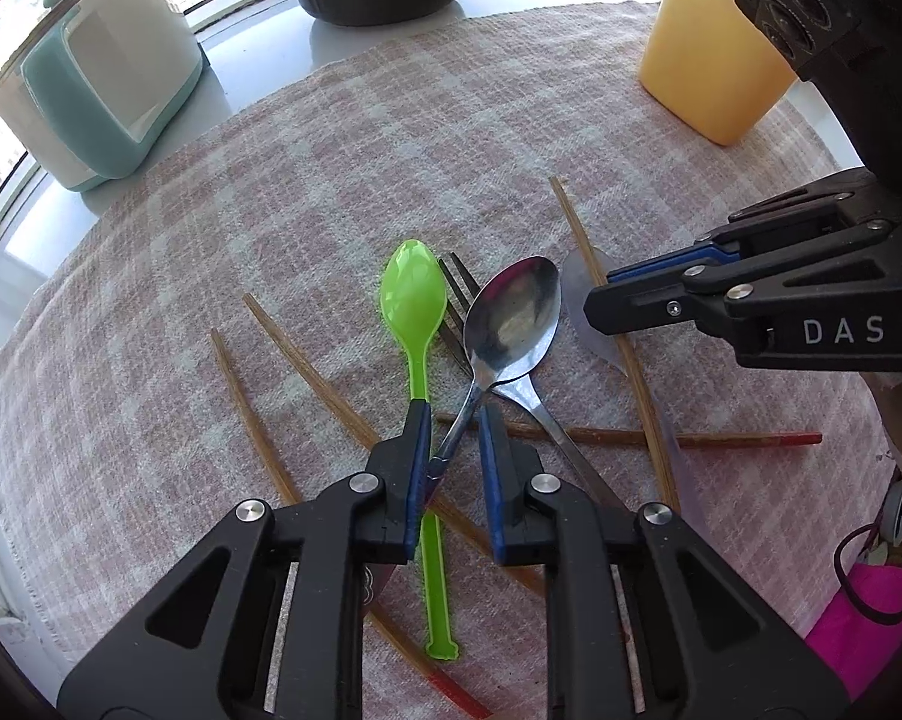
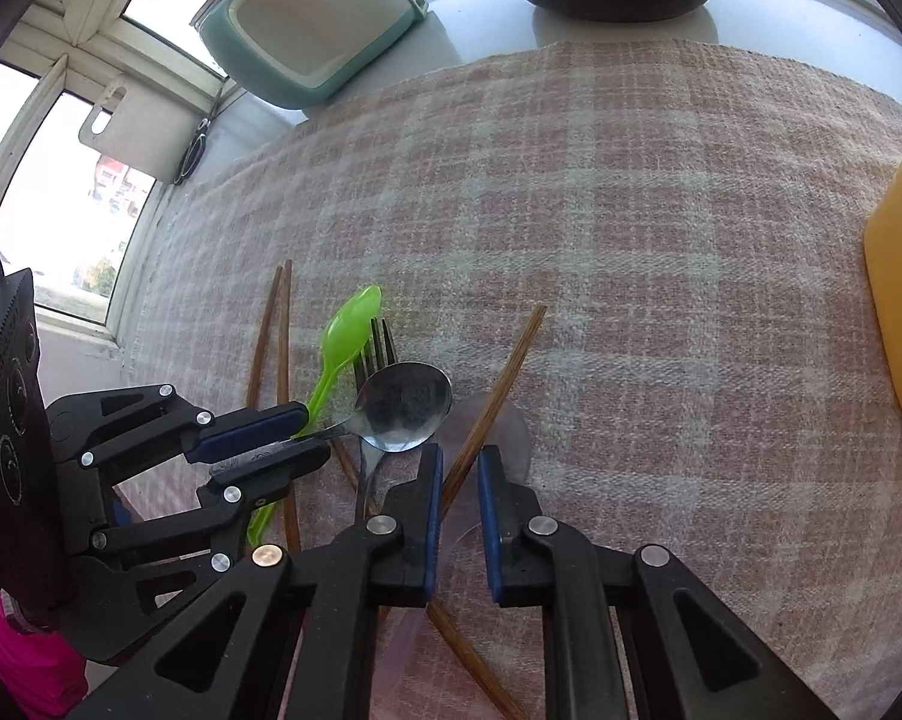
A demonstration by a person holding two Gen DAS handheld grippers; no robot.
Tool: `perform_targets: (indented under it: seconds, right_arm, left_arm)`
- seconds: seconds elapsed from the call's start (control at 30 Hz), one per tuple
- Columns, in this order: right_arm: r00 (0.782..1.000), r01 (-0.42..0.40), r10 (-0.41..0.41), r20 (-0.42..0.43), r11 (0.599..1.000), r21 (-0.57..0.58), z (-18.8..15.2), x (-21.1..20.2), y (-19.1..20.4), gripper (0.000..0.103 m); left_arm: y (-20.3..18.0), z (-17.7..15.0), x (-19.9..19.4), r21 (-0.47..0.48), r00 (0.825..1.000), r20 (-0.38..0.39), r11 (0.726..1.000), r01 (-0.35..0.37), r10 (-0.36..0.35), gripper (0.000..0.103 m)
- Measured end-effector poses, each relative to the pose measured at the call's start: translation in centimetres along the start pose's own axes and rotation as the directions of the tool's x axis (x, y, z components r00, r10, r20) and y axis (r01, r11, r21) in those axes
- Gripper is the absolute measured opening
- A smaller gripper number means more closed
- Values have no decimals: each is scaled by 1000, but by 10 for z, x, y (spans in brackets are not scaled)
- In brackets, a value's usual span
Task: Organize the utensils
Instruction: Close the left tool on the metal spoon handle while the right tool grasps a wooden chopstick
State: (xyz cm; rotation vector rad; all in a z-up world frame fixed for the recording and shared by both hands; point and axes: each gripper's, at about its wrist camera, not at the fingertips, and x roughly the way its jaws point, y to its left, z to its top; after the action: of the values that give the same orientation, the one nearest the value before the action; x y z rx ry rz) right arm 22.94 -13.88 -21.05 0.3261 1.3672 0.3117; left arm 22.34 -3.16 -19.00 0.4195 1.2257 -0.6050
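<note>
On the checked cloth [image 1: 343,138]: a heap of crossed utensils is seen, with both grippers lowered over it.
Left gripper [image 1: 454,420]: its jaws are closed on the handle of the metal spoon [image 1: 514,315], whose bowl is raised above the fork [image 1: 460,306].
Right gripper [image 2: 458,468]: its jaws are nearly closed around a wooden chopstick [image 2: 499,378]; whether the pads are pressed on it cannot be told.
Green plastic spoon [image 1: 415,312]: it is laid flat just left of the metal spoon, its handle passing under the left finger.
Clear plastic spoon [image 2: 505,438]: it is laid under the chopstick.
Other chopsticks [image 1: 259,420]: they are scattered crosswise.
Yellow container [image 1: 709,60]: it is stood upright at the cloth's far right.
Teal-and-white pot [image 1: 100,84]: it is placed beyond the cloth.
</note>
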Motion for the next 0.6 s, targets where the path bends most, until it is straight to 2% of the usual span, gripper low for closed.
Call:
perform_targets:
  seconds: [0.3,0.47,0.6]
  right_arm:
    - [1000,0,0,13,1000,8,-9,-13,-11,6]
    - [1000,-7,7,15,1000,17,-13,-16,-17,6]
    - [1000,-9,9,19,1000,21,-15,-20,-20,6]
  left_arm:
    - [-16,12,1,76,1000,10,997,-22,21,16]
    - [-27,14,8,142,999,-21,990,-27,31,16]
    - [-22,22,13,115,999,-48,993,1,5,16]
